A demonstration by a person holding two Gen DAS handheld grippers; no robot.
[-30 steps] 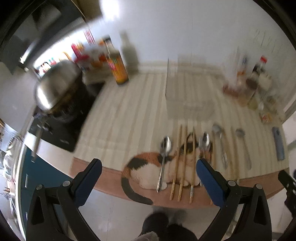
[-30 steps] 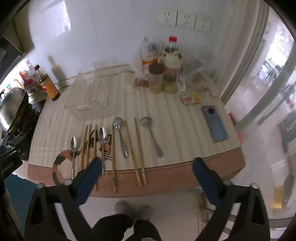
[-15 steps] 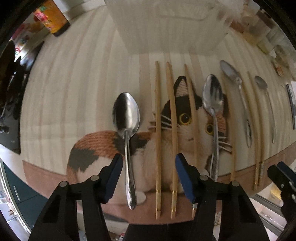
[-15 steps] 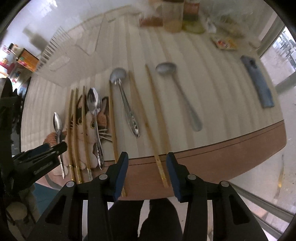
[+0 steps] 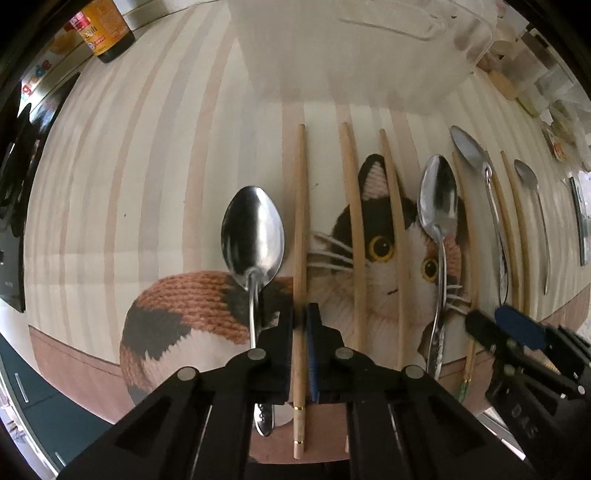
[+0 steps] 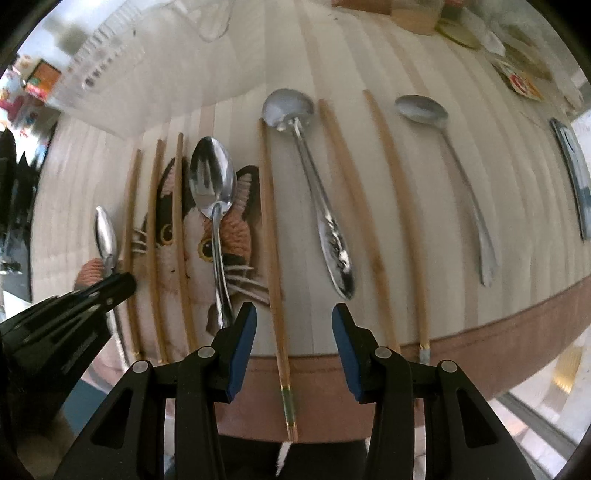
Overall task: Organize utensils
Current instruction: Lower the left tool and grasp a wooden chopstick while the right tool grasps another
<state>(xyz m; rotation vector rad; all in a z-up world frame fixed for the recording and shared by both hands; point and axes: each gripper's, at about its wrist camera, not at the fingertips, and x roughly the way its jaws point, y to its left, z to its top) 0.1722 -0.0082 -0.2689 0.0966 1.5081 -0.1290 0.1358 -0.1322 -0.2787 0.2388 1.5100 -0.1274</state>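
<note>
Several wooden chopsticks and metal spoons lie in a row along the counter's front edge, partly on a cat-pattern mat (image 5: 192, 295). My left gripper (image 5: 300, 317) is shut on the leftmost chopstick (image 5: 300, 221), beside a spoon (image 5: 253, 232). My right gripper (image 6: 294, 325) is open, its fingers either side of another chopstick (image 6: 271, 236). A spoon (image 6: 213, 184) lies to its left and a patterned-handle spoon (image 6: 314, 177) to its right. The left gripper also shows in the right wrist view (image 6: 107, 288).
A clear plastic container (image 5: 354, 48) stands behind the utensils. A dark sauce bottle (image 5: 105, 29) is at the back left, jars and packets (image 6: 517, 74) at the back right, a phone (image 6: 572, 170) at the right. The counter's brown edge (image 6: 480, 347) runs below the utensils.
Both grippers have dropped close to the counter. The left gripper has closed on the leftmost chopstick. The right gripper has moved left to straddle a chopstick and stays open.
</note>
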